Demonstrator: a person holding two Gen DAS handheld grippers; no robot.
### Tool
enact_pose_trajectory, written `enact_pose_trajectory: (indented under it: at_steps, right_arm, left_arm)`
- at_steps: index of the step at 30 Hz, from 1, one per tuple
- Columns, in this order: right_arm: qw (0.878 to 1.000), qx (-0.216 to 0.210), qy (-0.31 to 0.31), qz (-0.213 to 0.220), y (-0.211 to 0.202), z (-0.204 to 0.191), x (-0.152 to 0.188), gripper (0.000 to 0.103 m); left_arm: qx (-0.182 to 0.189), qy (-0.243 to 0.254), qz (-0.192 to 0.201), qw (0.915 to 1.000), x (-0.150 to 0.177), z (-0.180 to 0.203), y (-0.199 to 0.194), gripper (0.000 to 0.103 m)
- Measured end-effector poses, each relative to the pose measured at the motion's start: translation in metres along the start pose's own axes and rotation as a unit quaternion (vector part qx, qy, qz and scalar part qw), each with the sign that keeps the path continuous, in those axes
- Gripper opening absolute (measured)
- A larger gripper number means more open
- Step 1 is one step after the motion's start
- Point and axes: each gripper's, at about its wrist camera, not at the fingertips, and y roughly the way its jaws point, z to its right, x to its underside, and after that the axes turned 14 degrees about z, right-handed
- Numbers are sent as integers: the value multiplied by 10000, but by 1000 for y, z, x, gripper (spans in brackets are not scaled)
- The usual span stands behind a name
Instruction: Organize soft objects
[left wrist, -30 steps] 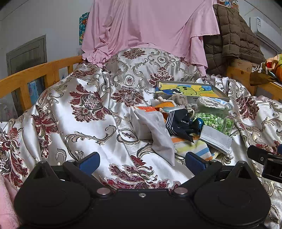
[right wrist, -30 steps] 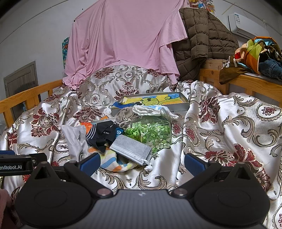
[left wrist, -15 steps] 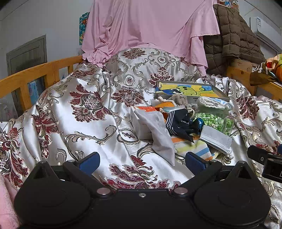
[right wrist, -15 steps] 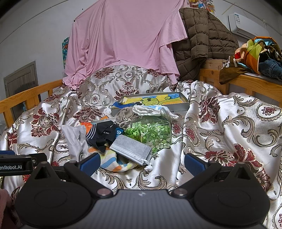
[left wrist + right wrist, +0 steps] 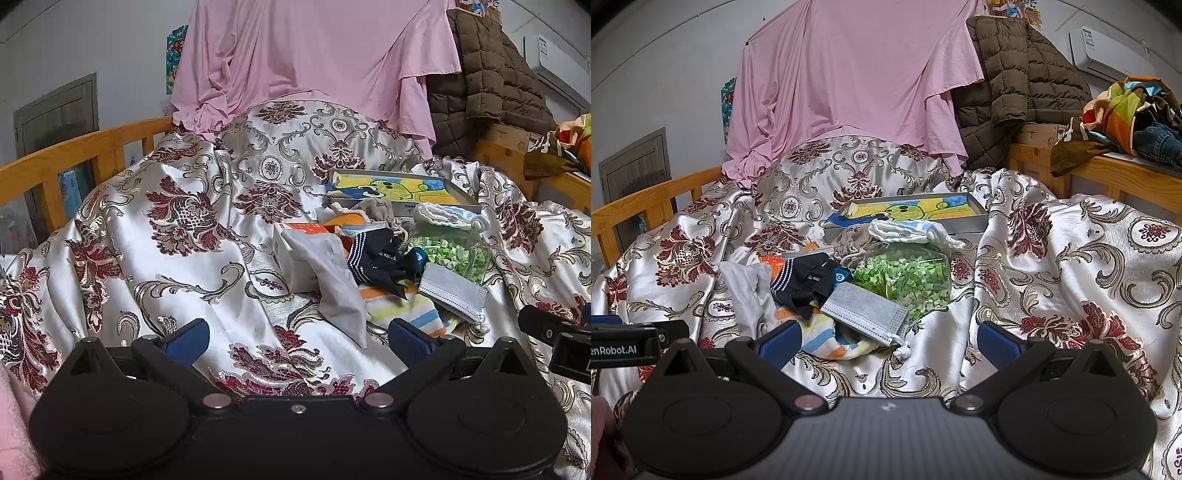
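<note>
Nothing is being held: the left gripper (image 5: 297, 341) and right gripper (image 5: 888, 341) are being kept spread, while the sock pile (image 5: 809, 284) at frame centre is lying unsorted.

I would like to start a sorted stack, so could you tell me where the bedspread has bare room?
Free: the wide stretch of bedspread between the wooden rail and the white box; also right of the green bag, on the bedspread's far slope. Crowded: the middle, where the grey mask, dark sock and striped sock overlap below the tray.
</note>
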Motion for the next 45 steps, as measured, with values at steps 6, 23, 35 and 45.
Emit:
enact_pose_trajectory:
  at_steps: [6,23,35,45]
  right_arm:
    - [10000,1,-1,1,0,0,0,103]
    - [9998,45,127,-146,10,7,-3,103]
    - [9996,-58,25,-268,25,5,-6,103]
    - [9955,-674,-509,-430,63,5,-10,103]
  left_arm:
    - [2,-6,-2,10000,0,0,0,102]
    - [108,-171,-248,9995,-4,-3,11,102]
    - [68,-30,-556,9984,-11,0,24,102]
    - [699,599,-827,9923,-32,-1,65,102]
